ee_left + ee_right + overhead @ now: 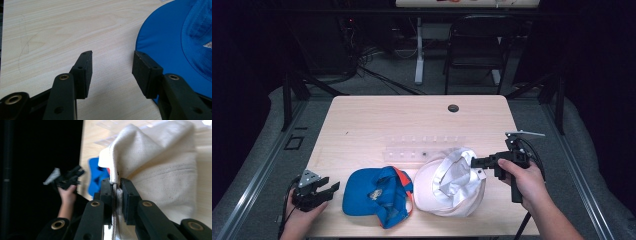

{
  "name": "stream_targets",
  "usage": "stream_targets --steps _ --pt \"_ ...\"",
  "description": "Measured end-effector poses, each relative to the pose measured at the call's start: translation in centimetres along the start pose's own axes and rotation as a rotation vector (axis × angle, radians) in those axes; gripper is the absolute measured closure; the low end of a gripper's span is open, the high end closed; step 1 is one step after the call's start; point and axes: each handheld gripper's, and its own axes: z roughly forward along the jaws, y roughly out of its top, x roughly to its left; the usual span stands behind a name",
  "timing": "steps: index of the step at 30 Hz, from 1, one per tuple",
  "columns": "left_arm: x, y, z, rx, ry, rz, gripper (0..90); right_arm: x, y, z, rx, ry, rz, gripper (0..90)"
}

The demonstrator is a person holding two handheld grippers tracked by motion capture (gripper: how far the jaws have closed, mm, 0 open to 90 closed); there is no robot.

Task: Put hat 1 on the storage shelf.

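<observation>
Now the white cap (454, 182) is gripped at its rim by the right gripper (476, 161).
It should be lifted slowly; the left gripper (328, 189) is held open, empty, near the blue cap (369, 195).

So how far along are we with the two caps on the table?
Nothing looks finished yet: the blue cap lies flat on the table, untouched. In hand is the white cap: the right gripper is shut on its edge, with the fabric pinched between the jaws and one side pulled up. The left gripper waits open beside the blue cap's brim. Handling the white cap, then the blue one, looks left to do.
</observation>
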Motion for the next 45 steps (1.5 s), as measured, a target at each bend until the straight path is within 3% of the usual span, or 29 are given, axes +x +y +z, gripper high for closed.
stream_targets --steps 4,15,23,37,45 --pt "0.0 0.0 0.0 0.0 0.0 -0.001 50.9 0.8 0.1 0.0 -0.009 0.075 -0.012 81.3" --pt "0.0 0.0 0.0 0.0 0.002 0.005 51.2 2.5 0.6 0.5 -0.042 0.193 -0.008 81.4" --pt "0.1 0.0 -0.1 -0.005 -0.001 0.0 50.9 4.2 0.8 0.1 -0.064 0.249 -0.014 81.3" --pt "-0.1 0.1 -0.1 -0.004 -0.001 0.007 50.6 4.2 1.4 -0.8 -0.126 0.321 0.008 81.3" --pt "-0.5 0.3 -0.3 -0.03 -0.027 -0.013 49.0 5.5 2.7 -0.1 -0.127 0.381 -0.008 81.3"
